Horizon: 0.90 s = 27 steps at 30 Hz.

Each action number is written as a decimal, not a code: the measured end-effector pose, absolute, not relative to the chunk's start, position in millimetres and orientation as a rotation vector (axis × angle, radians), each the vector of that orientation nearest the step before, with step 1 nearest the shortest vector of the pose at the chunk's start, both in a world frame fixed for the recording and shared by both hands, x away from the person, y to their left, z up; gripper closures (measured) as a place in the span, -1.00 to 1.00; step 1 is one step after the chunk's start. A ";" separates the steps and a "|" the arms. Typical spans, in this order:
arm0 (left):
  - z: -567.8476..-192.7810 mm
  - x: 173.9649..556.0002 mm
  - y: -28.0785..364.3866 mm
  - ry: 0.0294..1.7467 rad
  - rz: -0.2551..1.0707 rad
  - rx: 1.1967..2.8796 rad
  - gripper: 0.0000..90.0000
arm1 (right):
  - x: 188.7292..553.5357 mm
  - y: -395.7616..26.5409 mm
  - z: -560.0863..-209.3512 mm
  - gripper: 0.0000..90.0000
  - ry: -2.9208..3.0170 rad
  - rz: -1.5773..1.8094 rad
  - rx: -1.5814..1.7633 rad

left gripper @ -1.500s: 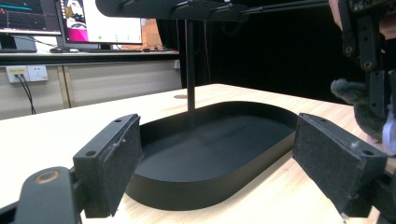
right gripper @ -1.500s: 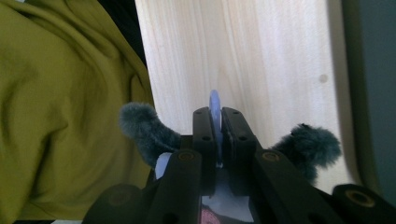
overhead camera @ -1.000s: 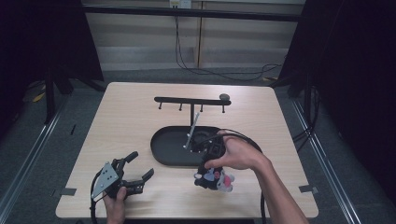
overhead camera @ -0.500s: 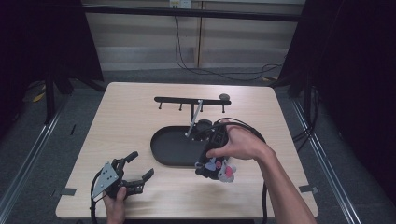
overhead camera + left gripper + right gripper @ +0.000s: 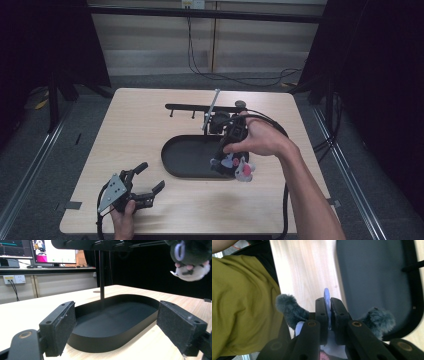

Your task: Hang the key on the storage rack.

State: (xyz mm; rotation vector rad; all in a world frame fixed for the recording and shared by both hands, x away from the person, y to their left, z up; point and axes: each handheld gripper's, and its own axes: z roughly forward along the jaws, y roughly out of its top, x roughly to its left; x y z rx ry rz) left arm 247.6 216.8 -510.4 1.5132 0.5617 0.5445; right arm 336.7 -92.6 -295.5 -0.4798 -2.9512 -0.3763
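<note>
Lifted since a second ago, our right gripper (image 5: 231, 161) now carries the small plush toy (image 5: 237, 167) above the near right rim of the black oval tray (image 5: 185, 159), jaws clamped narrow on the toy's pale blue ring (image 5: 326, 297). Our left gripper (image 5: 147, 183) rests on the wooden table (image 5: 135, 130), jaws spread wide and empty, facing the tray.

High view overhead facing forward, tongs views close, sharing black tray (image 5: 175, 165).
</note>
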 end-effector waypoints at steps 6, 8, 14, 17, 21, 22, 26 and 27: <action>-510.4 247.6 216.8 0.560 0.544 1.513 -0.66 | 350.2 -86.9 -290.8 0.90 -2.952 -0.307 -0.468; -510.4 247.6 216.8 0.560 0.544 1.513 -0.65 | 353.7 -86.0 -289.8 0.90 -2.949 -0.305 -0.469; -510.3 247.4 216.6 0.564 0.541 1.511 -0.66 | 367.2 -87.8 -282.0 0.90 -2.966 -0.276 -0.493; -510.3 247.5 216.6 0.562 0.540 1.511 -0.66 | 372.0 -87.0 -280.8 0.90 -2.958 -0.272 -0.508; -510.2 247.8 216.9 0.558 0.542 1.514 -0.65 | 380.3 -84.1 -276.4 0.90 -2.970 -0.244 -0.520; -510.2 247.7 216.9 0.558 0.542 1.515 -0.66 | 382.2 -83.4 -275.5 0.90 -2.972 -0.247 -0.519; -510.2 247.8 216.9 0.557 0.542 1.514 -0.66 | 391.2 -80.9 -269.7 0.90 -2.980 -0.231 -0.528; -510.2 247.7 216.9 0.557 0.541 1.515 -0.66 | 393.4 -80.5 -268.1 0.90 -2.978 -0.216 -0.527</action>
